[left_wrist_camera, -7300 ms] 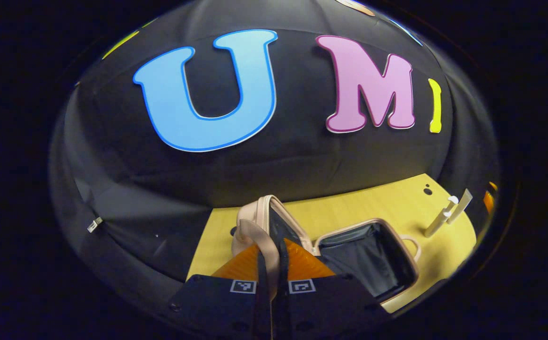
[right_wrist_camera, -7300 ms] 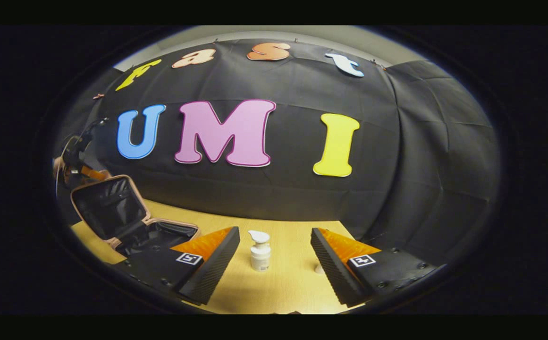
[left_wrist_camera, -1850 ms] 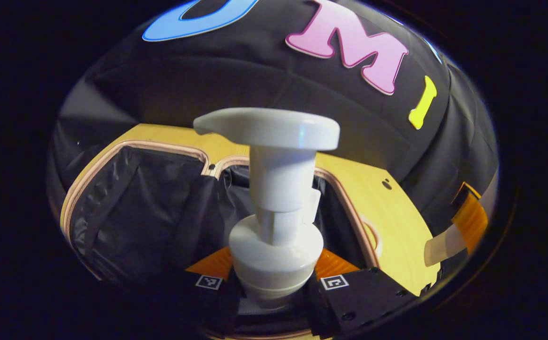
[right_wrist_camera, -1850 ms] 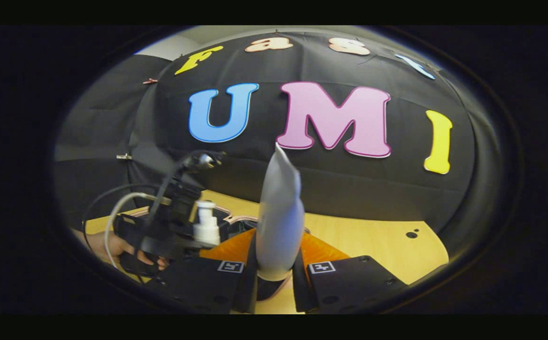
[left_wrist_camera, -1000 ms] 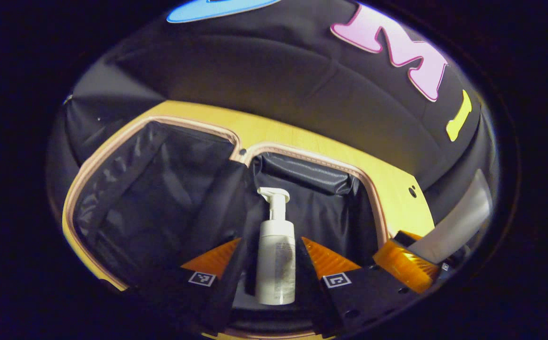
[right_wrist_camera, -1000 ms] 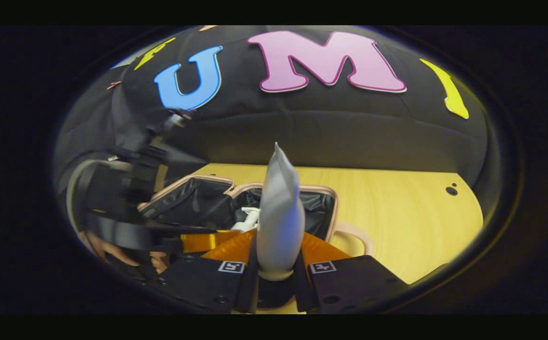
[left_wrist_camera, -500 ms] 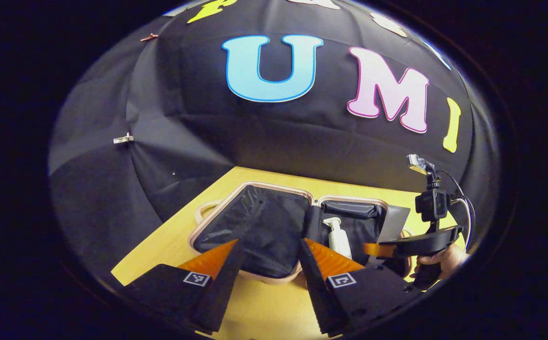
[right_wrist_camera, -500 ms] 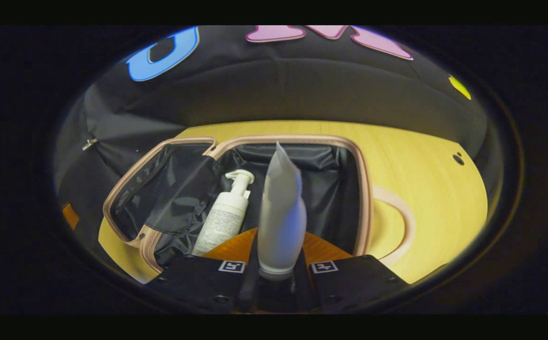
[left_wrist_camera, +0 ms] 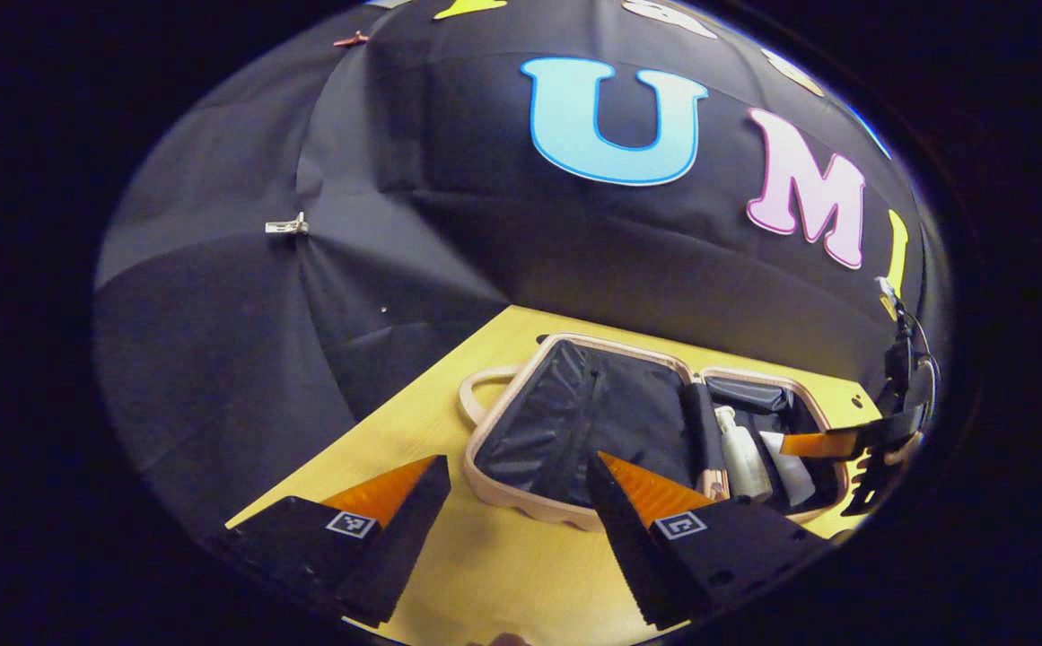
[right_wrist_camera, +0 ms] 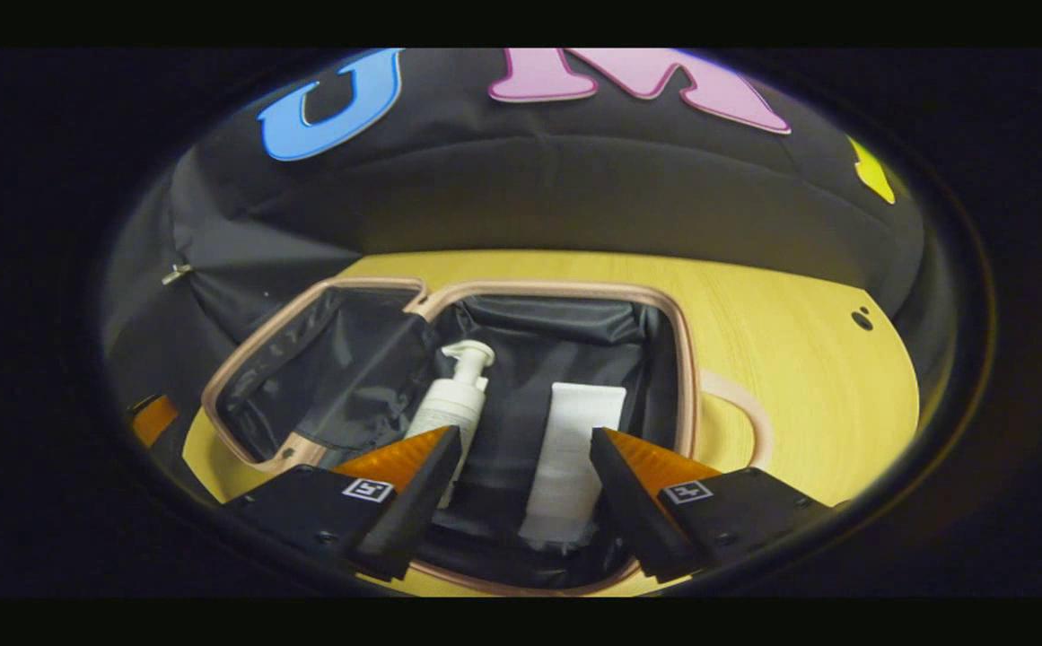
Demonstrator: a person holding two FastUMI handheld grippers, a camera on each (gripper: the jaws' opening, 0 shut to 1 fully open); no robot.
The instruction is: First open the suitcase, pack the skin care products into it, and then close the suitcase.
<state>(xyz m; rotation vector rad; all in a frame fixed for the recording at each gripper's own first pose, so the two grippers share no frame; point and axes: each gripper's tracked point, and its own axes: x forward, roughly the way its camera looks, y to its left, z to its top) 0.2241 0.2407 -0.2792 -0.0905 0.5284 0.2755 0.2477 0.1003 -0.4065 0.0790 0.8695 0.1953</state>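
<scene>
The pink suitcase [right_wrist_camera: 556, 289] lies open flat on the yellow table, its black lining showing. In its right half a white pump bottle [right_wrist_camera: 453, 408] and a white tube [right_wrist_camera: 574, 449] lie side by side. My right gripper [right_wrist_camera: 522, 437] hovers open just above that half, nothing between its fingers, the tube below them. My left gripper [left_wrist_camera: 517, 462] is open and empty, near the front left of the suitcase [left_wrist_camera: 521, 502], over bare table. In the left gripper view the bottle [left_wrist_camera: 740, 449] and tube [left_wrist_camera: 790, 467] lie in the far half, with the right gripper [left_wrist_camera: 844, 444] above them.
The yellow table [right_wrist_camera: 799, 332] has bare room right of the suitcase, past its looped handle [right_wrist_camera: 745, 413]. A second handle [left_wrist_camera: 476, 395] sticks out at the lid's side. The table's left edge [left_wrist_camera: 341, 440] runs close to my left gripper. Black cloth walls stand behind.
My right gripper has opened and let go of the tube, which now lies in the suitcase beside the pump bottle. My left gripper has drawn further left, away from the suitcase.
</scene>
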